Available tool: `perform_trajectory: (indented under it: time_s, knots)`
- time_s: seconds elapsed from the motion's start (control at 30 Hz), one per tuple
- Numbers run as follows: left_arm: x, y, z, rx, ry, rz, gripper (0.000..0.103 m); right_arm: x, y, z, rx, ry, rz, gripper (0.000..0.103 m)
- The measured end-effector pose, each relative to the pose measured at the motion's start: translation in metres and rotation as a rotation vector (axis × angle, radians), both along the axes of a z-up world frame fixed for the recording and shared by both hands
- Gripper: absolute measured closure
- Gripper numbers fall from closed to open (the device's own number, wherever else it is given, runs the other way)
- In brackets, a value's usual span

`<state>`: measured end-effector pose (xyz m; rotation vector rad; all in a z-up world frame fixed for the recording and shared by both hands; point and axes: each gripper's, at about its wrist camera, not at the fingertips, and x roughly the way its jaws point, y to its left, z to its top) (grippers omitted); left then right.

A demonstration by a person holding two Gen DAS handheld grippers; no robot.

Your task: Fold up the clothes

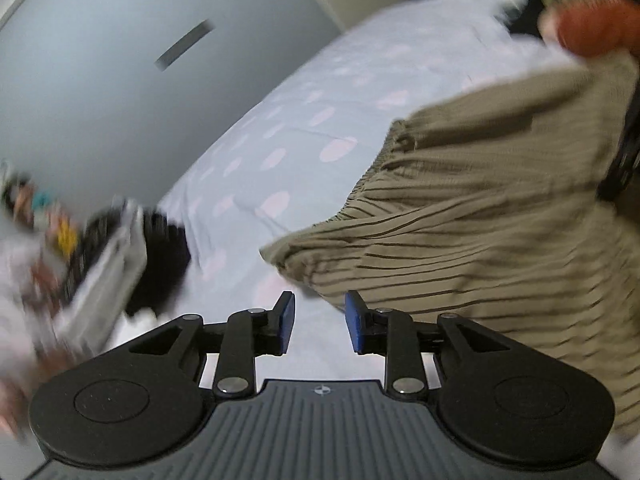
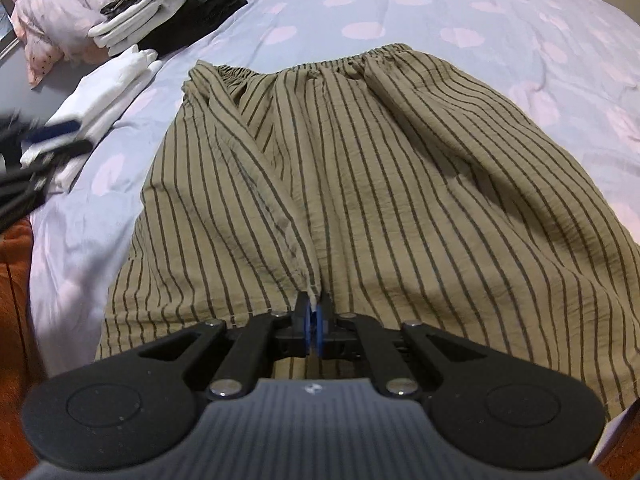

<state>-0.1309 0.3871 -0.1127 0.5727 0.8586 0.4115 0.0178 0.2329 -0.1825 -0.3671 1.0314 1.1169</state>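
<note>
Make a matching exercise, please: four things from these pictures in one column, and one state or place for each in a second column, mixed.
Things:
1. right gripper
2. left gripper
3. striped garment
4. white folded clothes

States or places:
A. open, holding nothing
B. spread flat on the dotted bedsheet
C. shut on the garment's near edge
D. lying left of the garment

Pairs: 1-C, 2-A, 3-B, 4-D
</note>
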Motion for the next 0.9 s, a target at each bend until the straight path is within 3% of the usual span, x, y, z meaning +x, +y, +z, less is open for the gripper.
perform_trajectory:
  time_s: [0.23,0.33,0.57,0.7,0.73,0.77,0.83,0.9]
  knots:
    - [0.048,0.029,-0.028,0.328,0.282,-0.282,0.067,0.007,-0.001,-0.011,0.008,0.06,0.007,0.099]
    - [0.066,0.052,-0.045,0.429,0.378,-0.335,0.065,0.01,-0.002,-0.015,0.018,0.091,0.008,0.099]
    - [0.088,0.086,-0.097,0.642,0.587,-0.505,0.065,0.013,-0.003,-0.019,0.035,0.116,0.031,0.099]
    - [0.086,0.089,-0.126,0.699,0.679,-0.595,0.065,0.015,-0.005,-0.019,0.046,0.128,0.034,0.099]
    - [0.086,0.089,-0.131,0.709,0.69,-0.603,0.067,0.015,-0.005,-0.019,0.048,0.129,0.034,0.099]
    - [0.087,0.089,-0.133,0.712,0.697,-0.596,0.08,0.015,-0.005,-0.019,0.049,0.129,0.035,0.099]
    - [0.089,0.086,-0.135,0.714,0.713,-0.583,0.095,0.014,-0.006,-0.017,0.055,0.129,0.038,0.099]
    - [0.09,0.082,-0.131,0.724,0.711,-0.575,0.098,0.012,-0.008,-0.013,0.07,0.128,0.039,0.099]
